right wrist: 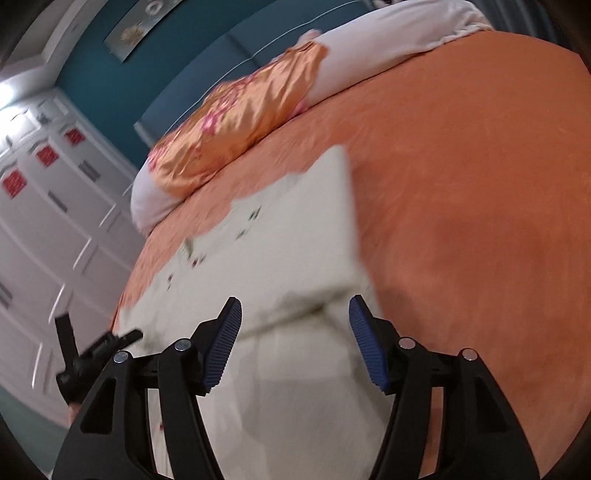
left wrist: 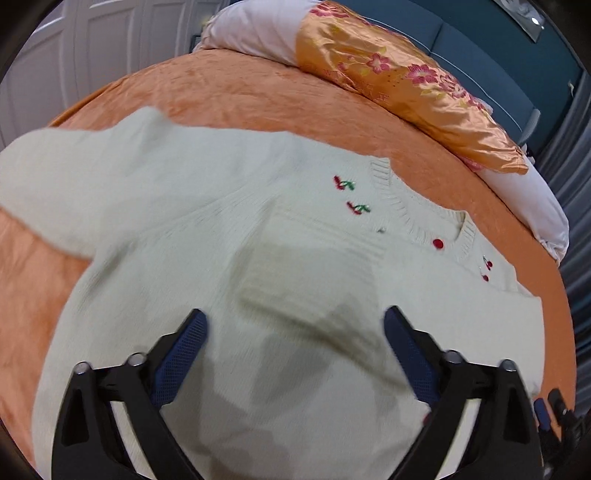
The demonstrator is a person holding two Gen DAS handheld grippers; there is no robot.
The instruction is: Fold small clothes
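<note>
A cream knit cardigan (left wrist: pixel 229 236) with red cherry embroidery and a red button lies spread on the orange bed cover (left wrist: pixel 258 96). One sleeve stretches to the left. My left gripper (left wrist: pixel 295 325) is open above the cardigan's body, holding nothing. In the right wrist view the cardigan (right wrist: pixel 288 251) lies with a sleeve folded over its body. My right gripper (right wrist: pixel 295 314) is open just above a fold ridge, holding nothing. The left gripper (right wrist: pixel 92 350) shows at the cardigan's left side.
An orange floral satin pillow (left wrist: pixel 406 81) and a white pillow (left wrist: pixel 251 33) lie at the bed's head against a teal headboard (left wrist: pixel 498 48). White wardrobe doors (right wrist: pixel 44 229) stand beside the bed. Bare orange cover (right wrist: pixel 480 184) lies right of the cardigan.
</note>
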